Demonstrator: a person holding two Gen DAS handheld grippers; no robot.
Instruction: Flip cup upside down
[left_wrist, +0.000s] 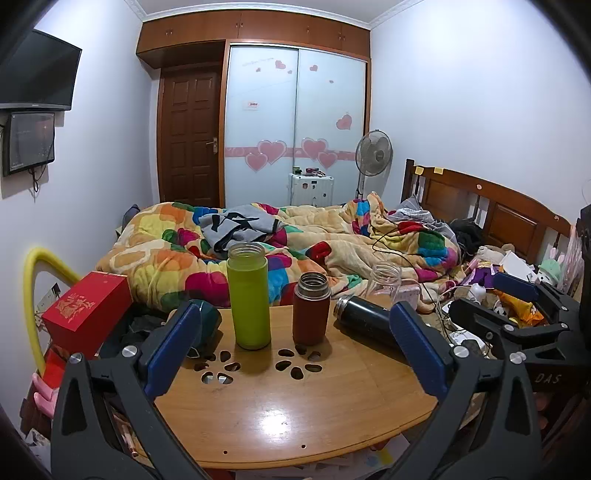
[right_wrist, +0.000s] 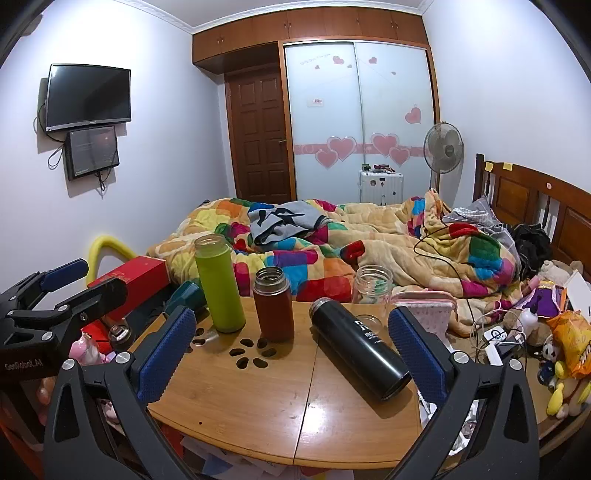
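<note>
The right gripper (right_wrist: 291, 347) sits lowest in frame, jaws wide and empty; the left gripper (left_wrist: 295, 339) likewise. The black cup (right_wrist: 360, 349), probably the target, lies right of centre on the surface (right_wrist: 258, 398); clamp mid-body squarely, lift clear, then rotate.

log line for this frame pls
left gripper: open, empty | right gripper: open, empty | black steel flask: lying on round wooden table | phase: pre-grasp

Left gripper (left_wrist: 295, 328): jaws wide apart, nothing between the blue pads (left_wrist: 173, 347), aimed toward 12 o'clock. Right gripper (right_wrist: 291, 332): same, spread wide, holding nothing, sits at the left one's 3 o'clock. Both level, side by side, not touching.
</note>
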